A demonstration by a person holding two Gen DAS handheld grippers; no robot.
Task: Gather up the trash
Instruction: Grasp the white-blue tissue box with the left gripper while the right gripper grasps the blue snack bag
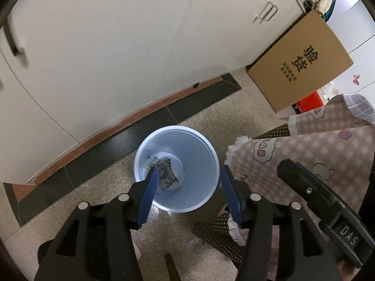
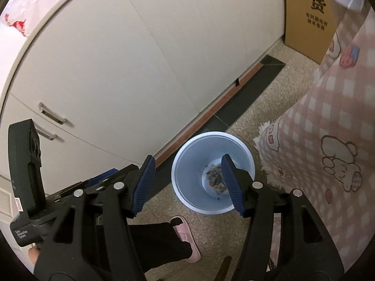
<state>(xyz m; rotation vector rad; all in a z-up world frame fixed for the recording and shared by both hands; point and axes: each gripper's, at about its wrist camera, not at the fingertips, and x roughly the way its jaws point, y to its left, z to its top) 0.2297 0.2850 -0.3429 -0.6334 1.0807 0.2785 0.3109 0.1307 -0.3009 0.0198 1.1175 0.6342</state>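
A pale blue trash bin point(image 1: 206, 145) stands on the speckled floor beside the cabinet base. Crumpled trash point(image 1: 166, 175) lies at its bottom, also visible in the right wrist view as crumpled trash point(image 2: 214, 178). My left gripper point(image 1: 188, 168) hovers above the bin's mouth, open, with nothing between its blue pads point(image 1: 146, 199). My right gripper point(image 2: 187, 158) hangs open over the same bin point(image 2: 187, 168), also holding nothing. The right gripper's black body point(image 1: 316, 194) shows at the right of the left wrist view.
Cream cabinet doors point(image 1: 105, 58) run behind the bin. A cardboard box point(image 1: 302, 63) leans at the far right. A pink checked cloth point(image 2: 328, 128) hangs close to the bin's right. A person's dark trouser leg and pink slipper point(image 2: 185, 236) stand in front of the bin.
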